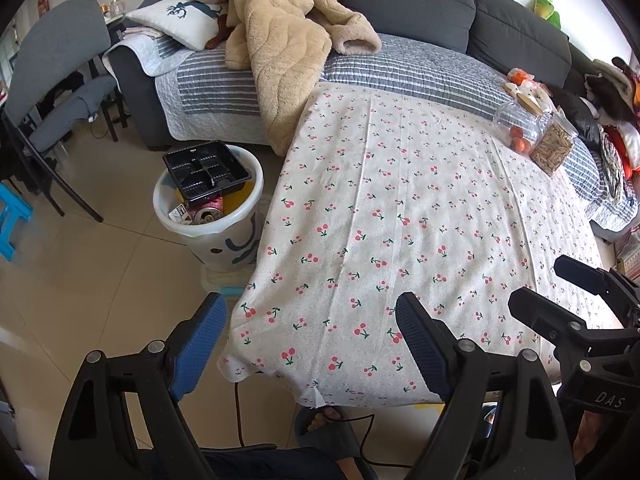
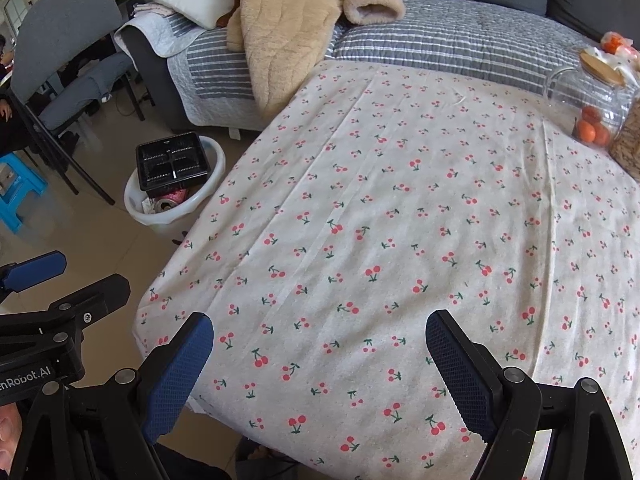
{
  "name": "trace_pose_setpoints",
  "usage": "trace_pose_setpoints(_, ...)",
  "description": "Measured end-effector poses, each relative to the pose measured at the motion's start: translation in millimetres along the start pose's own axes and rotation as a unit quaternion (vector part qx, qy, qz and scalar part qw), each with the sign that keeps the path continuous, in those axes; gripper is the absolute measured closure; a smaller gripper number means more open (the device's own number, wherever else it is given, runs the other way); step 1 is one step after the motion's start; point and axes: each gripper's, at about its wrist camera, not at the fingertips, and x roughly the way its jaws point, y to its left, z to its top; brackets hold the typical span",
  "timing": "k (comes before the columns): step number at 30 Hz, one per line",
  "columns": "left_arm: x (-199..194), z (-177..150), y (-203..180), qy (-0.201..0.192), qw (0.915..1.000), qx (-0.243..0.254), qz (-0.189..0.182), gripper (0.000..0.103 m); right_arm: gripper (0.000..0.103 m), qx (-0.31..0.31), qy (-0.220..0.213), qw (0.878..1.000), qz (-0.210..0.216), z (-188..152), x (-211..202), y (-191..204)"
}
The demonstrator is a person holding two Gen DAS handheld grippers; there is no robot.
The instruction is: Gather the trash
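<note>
Both held above the near edge of the counter (image 2: 400, 220), draped in a cherry-print cloth. Left gripper (image 1: 310, 334) wide, nothing between its blue pads (image 1: 200, 344). Right gripper (image 2: 320, 368) equally wide and empty.

No loose trash visible on the cloth; only a glass jar of oranges (image 1: 516, 128) and a box of sticks (image 1: 554, 148) at the far right corner, likely not rubbish.

Collected trash already in the white bin (image 1: 208, 216) on the floor, just beside the counter's left edge: a black compartment tray (image 1: 206, 170) lying tilted across the rim, a can (image 1: 208, 216) and wrappers beneath.

Bin ahead and to the left of both; left hand nearer. Task probably close to done.
</note>
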Motion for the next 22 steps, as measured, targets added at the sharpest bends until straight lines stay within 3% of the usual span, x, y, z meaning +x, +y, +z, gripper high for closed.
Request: trace_pose_setpoints(22, -0.3, -0.4, 4.6, -0.008, 0.9999, -0.003, 0.013, 0.015, 0.012, -0.010, -0.003, 1.000, 0.008, -1.2, 1.0, 6.3)
